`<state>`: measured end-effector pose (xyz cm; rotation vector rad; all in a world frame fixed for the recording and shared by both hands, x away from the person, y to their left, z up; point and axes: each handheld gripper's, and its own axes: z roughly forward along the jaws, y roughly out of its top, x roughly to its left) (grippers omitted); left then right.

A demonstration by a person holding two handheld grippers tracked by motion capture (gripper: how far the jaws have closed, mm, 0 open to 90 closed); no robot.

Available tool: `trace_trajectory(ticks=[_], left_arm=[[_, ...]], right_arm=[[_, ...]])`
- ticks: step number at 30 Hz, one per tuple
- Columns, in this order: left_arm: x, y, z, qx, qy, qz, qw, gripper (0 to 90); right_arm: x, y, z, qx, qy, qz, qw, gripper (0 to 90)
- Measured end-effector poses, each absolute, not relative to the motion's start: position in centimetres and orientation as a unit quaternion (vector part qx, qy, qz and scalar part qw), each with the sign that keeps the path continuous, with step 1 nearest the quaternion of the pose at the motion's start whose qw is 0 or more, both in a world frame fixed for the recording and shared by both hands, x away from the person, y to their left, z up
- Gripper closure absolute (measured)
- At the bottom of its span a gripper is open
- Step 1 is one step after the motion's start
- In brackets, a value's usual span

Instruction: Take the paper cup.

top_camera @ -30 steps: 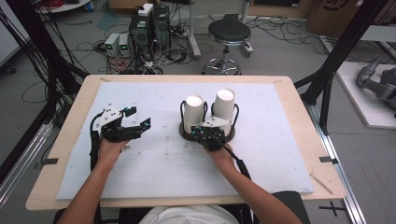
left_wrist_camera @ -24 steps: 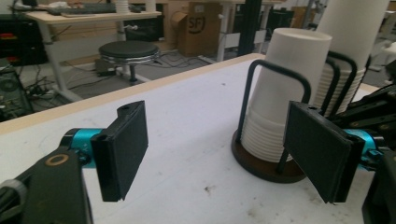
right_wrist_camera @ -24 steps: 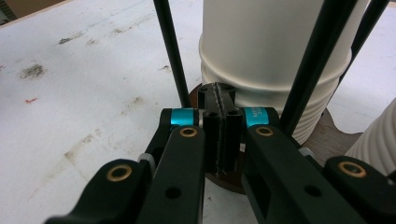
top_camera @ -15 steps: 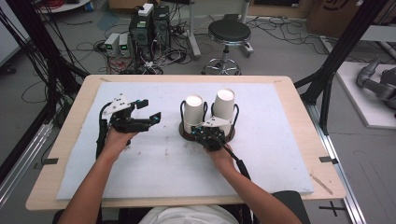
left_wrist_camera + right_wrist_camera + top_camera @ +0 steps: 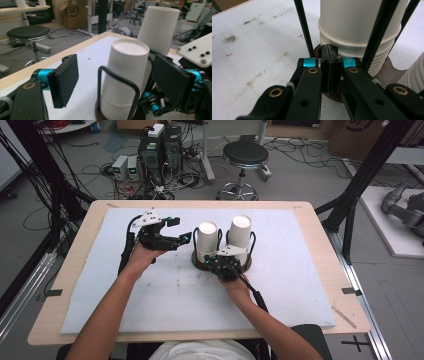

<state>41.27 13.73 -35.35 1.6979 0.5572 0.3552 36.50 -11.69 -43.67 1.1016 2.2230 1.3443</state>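
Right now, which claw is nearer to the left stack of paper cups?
Left. The left claw is open beside the left cup stack, not touching. The right claw sits shut at the holder's wooden base, below it.

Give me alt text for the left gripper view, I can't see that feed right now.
The left gripper has its two black jaws open on either side of the nearer stack of white paper cups, not touching it. The stack stands upside down in a black wire holder on the white mat, with a second cup stack behind it.
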Motion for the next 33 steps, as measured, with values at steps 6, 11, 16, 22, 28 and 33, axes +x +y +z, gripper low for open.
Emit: trace_trajectory(ticks=[6,11,16,22,28,33], left_arm=[[42.0,12.3,-34.6,0.742,0.229,0.144,0.613,21.7],[42.8,11.1,-34.5,0.747,0.231,0.137,0.609,21.2],[43.5,9.9,-34.9,0.757,0.231,0.127,0.598,21.1],[44.0,9.2,-35.5,0.767,0.230,0.116,0.588,21.1],[44.2,8.7,-35.9,0.772,0.230,0.115,0.582,21.1],[44.2,8.2,-36.3,0.776,0.228,0.113,0.576,22.3]], right_arm=[[36.5,-11.7,-43.7,0.385,0.778,0.471,0.158,90.0],[36.6,-11.7,-43.7,0.385,0.778,0.472,0.156,90.0],[36.6,-11.7,-43.7,0.385,0.778,0.473,0.154,90.0],[36.6,-11.7,-43.7,0.384,0.778,0.473,0.154,90.0],[36.6,-11.7,-43.7,0.384,0.779,0.473,0.152,90.0],[36.7,-11.8,-43.8,0.383,0.779,0.472,0.151,90.0]])
